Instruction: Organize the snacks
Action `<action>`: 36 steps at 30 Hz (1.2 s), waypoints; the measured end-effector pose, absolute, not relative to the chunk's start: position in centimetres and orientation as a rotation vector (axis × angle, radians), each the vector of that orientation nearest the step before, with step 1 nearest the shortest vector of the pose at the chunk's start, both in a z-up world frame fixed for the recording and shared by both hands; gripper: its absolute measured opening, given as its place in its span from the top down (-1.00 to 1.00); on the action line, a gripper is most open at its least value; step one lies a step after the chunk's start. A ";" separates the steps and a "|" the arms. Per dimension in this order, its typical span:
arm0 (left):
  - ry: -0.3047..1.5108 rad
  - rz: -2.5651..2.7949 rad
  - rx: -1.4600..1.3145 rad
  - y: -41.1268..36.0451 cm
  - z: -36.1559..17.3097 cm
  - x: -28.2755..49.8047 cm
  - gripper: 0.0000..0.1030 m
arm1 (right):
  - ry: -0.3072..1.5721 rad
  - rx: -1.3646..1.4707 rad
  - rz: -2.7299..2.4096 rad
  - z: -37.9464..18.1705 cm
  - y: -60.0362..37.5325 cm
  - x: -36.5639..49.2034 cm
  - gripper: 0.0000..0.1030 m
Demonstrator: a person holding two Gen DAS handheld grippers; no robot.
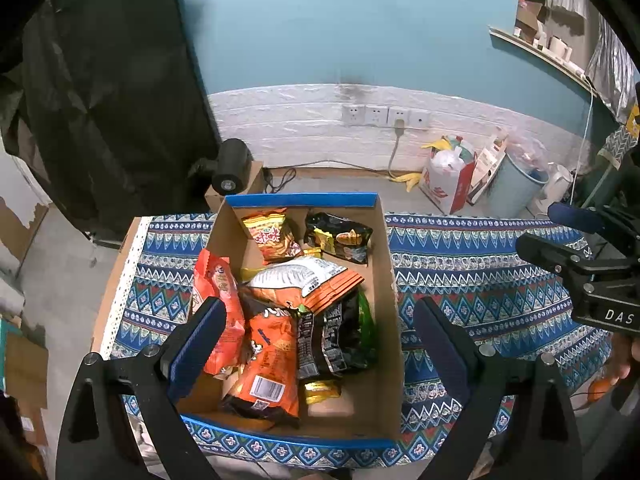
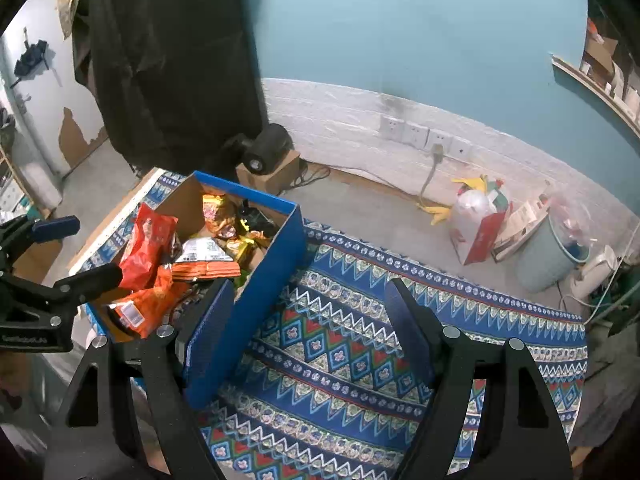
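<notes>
A dark curtain [image 1: 100, 100] hangs at the far left, with a small black device [image 1: 229, 166] on a carton below its edge. On the tabletop, spread with a blue patterned cloth [image 1: 460, 272], stands an open cardboard box [image 1: 384, 300] with blue outer walls, and the snacks are all inside it. A red bag [image 1: 218, 304] leans against the box's left wall; beside it an orange bag [image 1: 272, 364] lies on the heap, with a black packet [image 1: 336, 340] to its right. At the far end of the box sit a yellow-red bag [image 1: 272, 236] and a black-and-gold bag [image 1: 340, 236].

The left gripper [image 1: 320, 340] hovers over the box, its fingers [image 1: 200, 336] spread wide to either side of the heap and pinching nothing.

The right gripper [image 2: 308, 320] is over the cloth just right of the box, fingers [image 2: 408, 320] likewise spread and empty; its left finger stands close by the box's blue side wall, though I cannot tell whether they touch.

Further right, on the floor by the wall with its row of sockets [image 1: 386, 116], stand a stuffed red-and-white bag [image 1: 448, 184] and a pale blue bin [image 1: 516, 188].
</notes>
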State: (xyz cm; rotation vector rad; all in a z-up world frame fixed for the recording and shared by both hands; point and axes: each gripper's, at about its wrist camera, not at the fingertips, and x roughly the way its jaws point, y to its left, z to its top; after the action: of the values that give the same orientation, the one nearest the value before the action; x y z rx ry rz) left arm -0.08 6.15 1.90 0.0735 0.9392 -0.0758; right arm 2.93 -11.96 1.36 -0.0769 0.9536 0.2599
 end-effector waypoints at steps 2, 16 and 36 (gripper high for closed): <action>0.946 -0.080 0.076 6.0 1.9 -0.1 -0.86 | 0.957 -0.077 0.259 1.3 -12.0 2.9 -0.49; 0.944 -0.076 0.059 6.1 2.0 -0.1 -0.86 | 0.955 -0.075 0.258 1.4 -12.2 3.0 -0.49; 0.966 -0.066 0.038 6.3 1.2 -0.1 -0.86 | 0.953 -0.079 0.257 1.5 -12.3 3.1 -0.49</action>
State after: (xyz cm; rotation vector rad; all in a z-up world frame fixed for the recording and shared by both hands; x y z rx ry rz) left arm -0.11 6.29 1.22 0.0384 0.9662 -0.0656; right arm 3.06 -12.32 1.49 -0.0791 0.9532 0.2566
